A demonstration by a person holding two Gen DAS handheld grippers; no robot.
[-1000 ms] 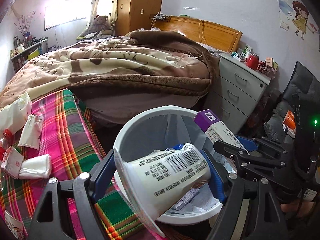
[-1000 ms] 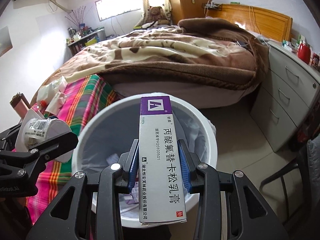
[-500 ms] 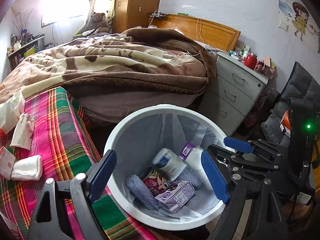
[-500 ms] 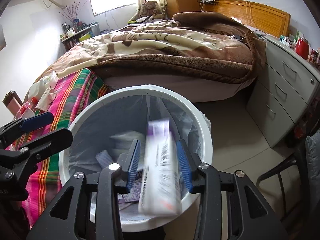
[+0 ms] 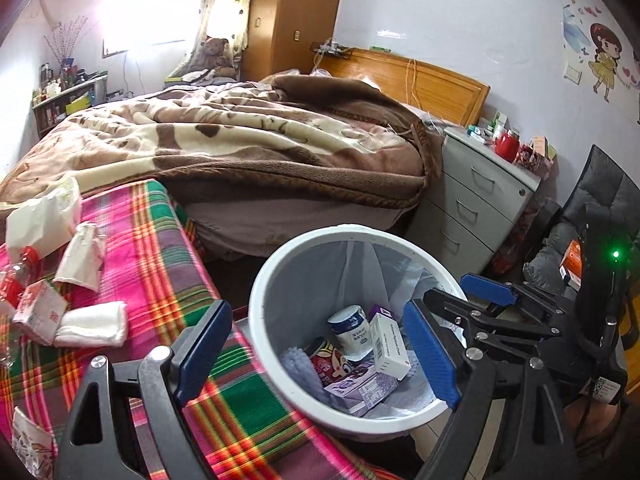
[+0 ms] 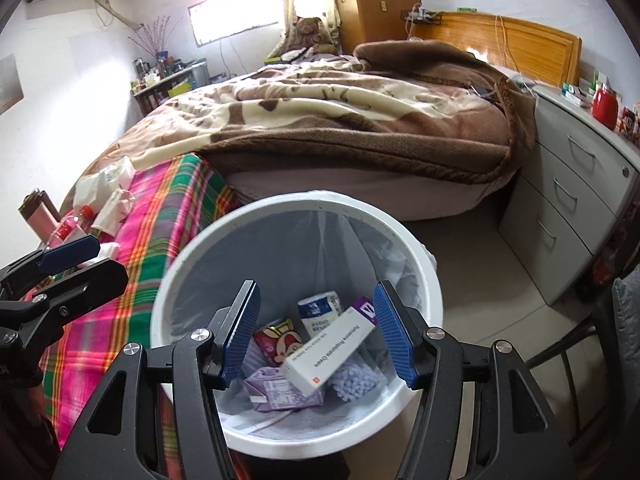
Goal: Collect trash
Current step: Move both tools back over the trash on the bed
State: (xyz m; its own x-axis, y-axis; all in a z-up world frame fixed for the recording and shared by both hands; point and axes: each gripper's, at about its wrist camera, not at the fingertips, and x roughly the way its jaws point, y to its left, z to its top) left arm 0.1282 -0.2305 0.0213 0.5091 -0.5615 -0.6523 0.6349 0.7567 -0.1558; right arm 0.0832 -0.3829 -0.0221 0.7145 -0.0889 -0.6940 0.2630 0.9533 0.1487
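Note:
A white waste bin [image 5: 264, 280] [image 6: 434, 280] with a plastic liner stands on the floor beside the plaid-covered surface. Inside lie a white and purple medicine box [image 6: 330, 350] [image 5: 388, 346], a white cup [image 5: 352, 326] [image 6: 320, 312], a red snack packet [image 6: 278, 340] and a purple carton [image 6: 280, 392]. My right gripper [image 6: 318, 334] hangs over the bin, its jaws opening, nothing between them. My left gripper [image 5: 316, 354] is open and holds nothing, above the bin's near rim. On the plaid cloth [image 5: 152, 264] lie crumpled tissues [image 5: 82, 256], a folded white wad [image 5: 92, 324] and a small carton [image 5: 38, 310].
The bed with a brown blanket [image 5: 240, 148] fills the back. A grey drawer unit [image 5: 476, 200] stands right of it, with a red jar [image 5: 506, 146] on top. A dark chair [image 5: 592, 216] is at the far right. A bottle [image 6: 68, 226] lies on the cloth's left edge.
Both grippers let go: the cup fell from the left one and the medicine box from the right one into the bin. The left gripper has shifted left, toward the cloth.

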